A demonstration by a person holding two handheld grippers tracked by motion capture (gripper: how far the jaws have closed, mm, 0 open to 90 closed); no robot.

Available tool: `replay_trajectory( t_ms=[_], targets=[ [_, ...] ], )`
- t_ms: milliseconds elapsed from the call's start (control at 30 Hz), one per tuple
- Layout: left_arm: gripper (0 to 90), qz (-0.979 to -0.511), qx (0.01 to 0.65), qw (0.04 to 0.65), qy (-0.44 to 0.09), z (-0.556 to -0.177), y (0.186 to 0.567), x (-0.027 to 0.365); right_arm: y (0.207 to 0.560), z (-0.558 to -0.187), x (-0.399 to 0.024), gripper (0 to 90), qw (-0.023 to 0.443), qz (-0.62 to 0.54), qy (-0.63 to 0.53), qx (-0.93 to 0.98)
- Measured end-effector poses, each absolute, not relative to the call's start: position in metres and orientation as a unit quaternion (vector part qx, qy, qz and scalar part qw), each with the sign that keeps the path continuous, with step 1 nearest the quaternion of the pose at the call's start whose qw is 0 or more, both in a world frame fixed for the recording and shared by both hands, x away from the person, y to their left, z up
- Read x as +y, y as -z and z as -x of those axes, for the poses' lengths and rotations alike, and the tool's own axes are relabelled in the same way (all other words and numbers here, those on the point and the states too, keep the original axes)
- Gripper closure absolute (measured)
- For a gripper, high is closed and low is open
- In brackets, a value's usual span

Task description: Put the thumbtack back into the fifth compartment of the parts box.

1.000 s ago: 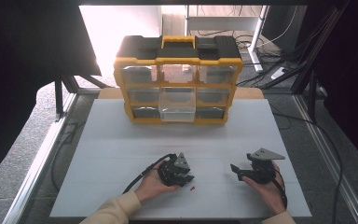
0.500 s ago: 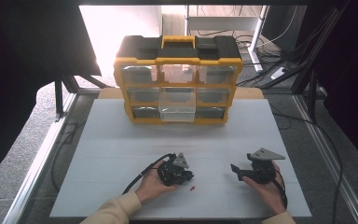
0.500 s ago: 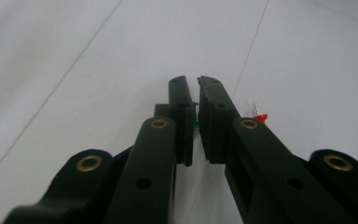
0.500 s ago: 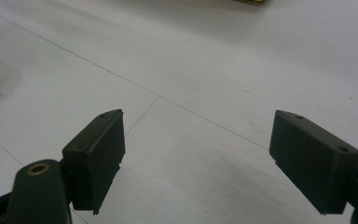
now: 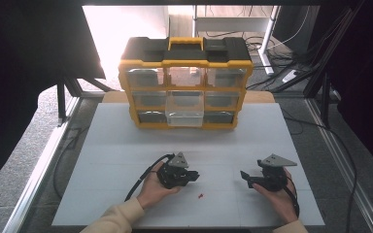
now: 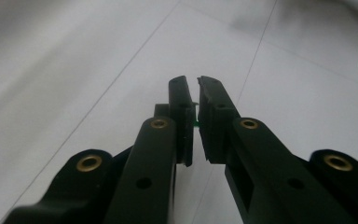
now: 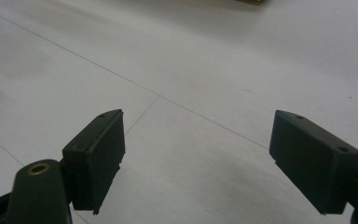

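Observation:
My left gripper [image 5: 193,175] lies low on the white table [image 5: 121,145], held in the person's left hand, its jaws pointing right. In the left gripper view its jaws [image 6: 193,83] stand pressed almost together, with a tiny green piece [image 6: 194,123] pinched between the pads. A tiny red piece [image 5: 201,196] lies on the table just in front of that hand. My right gripper [image 5: 245,175] rests at the front right, pointing left. Its jaws [image 7: 198,120] stand wide open over bare table, with nothing between them.
A yellow and black drawer organizer [image 5: 184,63] stands at the table's far edge. Its clear middle drawer [image 5: 184,115] is pulled out towards me. Cables trail on the floor behind it, and metal frame rails run along both sides of the table.
The left gripper has shifted very slightly to the left. The right hand and the red piece have stayed where they were.

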State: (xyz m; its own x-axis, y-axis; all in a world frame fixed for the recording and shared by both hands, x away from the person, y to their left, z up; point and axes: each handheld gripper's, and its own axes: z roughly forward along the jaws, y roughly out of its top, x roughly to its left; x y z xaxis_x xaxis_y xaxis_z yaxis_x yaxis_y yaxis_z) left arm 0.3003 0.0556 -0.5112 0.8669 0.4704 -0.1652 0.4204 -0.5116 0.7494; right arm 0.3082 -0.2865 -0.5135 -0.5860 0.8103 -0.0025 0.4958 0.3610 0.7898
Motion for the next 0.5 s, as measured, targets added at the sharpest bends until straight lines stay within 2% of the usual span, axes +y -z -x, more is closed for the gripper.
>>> replay_trajectory(
  t_ms=[500],
  targets=[
    [83.7, -0.842, 0.270, 0.466, -0.046, -0.302, 0.490, 0.078, 0.513, -0.308, -0.287, 18.7, 0.202, -0.407, -0.392, 0.800]
  ],
)
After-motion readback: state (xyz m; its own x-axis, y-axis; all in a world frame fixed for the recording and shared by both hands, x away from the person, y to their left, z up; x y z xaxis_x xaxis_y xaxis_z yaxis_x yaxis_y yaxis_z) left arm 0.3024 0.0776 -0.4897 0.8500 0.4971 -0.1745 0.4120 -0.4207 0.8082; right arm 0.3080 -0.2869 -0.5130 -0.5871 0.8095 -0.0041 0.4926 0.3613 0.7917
